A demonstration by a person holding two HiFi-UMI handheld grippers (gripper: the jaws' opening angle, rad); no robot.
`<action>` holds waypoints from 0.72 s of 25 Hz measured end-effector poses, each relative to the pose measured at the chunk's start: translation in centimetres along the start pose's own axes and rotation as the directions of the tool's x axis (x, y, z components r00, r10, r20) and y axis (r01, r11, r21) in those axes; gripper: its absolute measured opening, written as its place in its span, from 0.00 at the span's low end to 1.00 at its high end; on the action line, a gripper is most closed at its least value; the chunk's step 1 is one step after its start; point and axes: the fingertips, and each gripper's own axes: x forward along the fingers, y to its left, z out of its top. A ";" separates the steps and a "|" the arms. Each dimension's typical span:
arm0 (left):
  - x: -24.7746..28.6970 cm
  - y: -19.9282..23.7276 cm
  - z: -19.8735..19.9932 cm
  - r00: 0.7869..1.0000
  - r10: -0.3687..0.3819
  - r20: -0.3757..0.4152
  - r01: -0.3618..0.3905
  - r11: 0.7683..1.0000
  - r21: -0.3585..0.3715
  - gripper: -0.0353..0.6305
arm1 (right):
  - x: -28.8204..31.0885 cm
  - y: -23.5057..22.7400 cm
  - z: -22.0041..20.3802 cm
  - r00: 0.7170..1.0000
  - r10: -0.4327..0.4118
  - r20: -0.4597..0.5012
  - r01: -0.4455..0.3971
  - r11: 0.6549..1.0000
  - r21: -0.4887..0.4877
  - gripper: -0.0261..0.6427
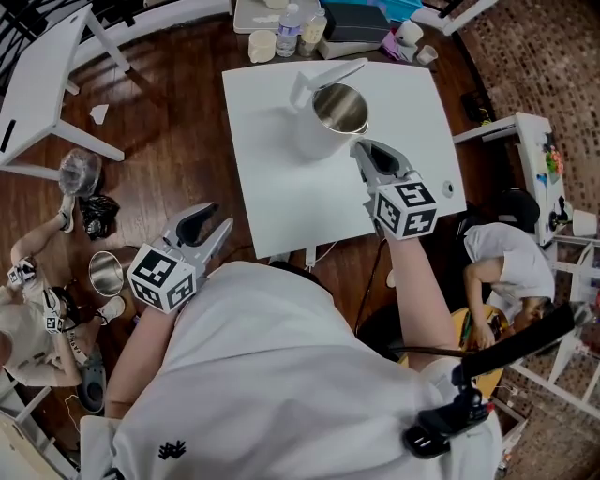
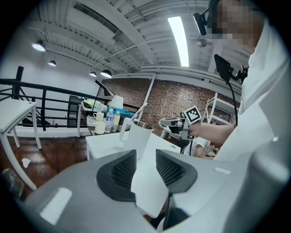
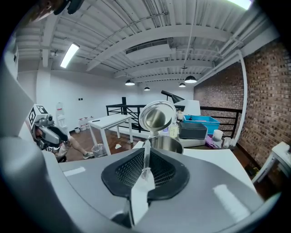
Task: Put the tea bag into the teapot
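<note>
A white teapot (image 1: 323,127) with a shiny metal inside stands at the far middle of the white table (image 1: 281,187), its lid (image 1: 328,75) flipped up. My right gripper (image 1: 361,150) hovers just to the right of the pot's rim. It is shut on a thin white tea bag (image 3: 145,157), whose edge sticks up between the pads. In the right gripper view the pot's mouth (image 3: 166,144) lies straight ahead and a little lower. My left gripper (image 1: 208,225) hangs open off the table's left front corner with nothing in it. It points at the teapot (image 2: 136,134).
A side table (image 1: 281,14) behind holds cups, a bottle (image 1: 289,28) and a dark box. A small round fitting (image 1: 448,187) sits by the table's right edge. A metal bin (image 1: 106,272) and a seated person (image 1: 37,309) are at left, another person (image 1: 506,262) at right.
</note>
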 end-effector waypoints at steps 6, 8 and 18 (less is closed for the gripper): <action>-0.7 0.6 -0.2 0.999 0.035 0.009 -0.035 0.999 -0.012 0.26 | 2.3 -1.3 1.9 1.000 -0.003 0.019 0.004 1.000 -0.002 0.08; -0.9 0.7 -0.3 0.999 0.047 0.013 -0.047 0.999 -0.018 0.26 | 3.1 -1.9 2.2 1.000 -0.005 0.019 0.005 1.000 -0.003 0.08; -1.5 1.4 -0.8 0.995 0.104 0.014 -0.103 0.993 -0.051 0.26 | 7.4 -4.2 3.1 1.000 -0.008 0.001 0.008 1.000 -0.017 0.08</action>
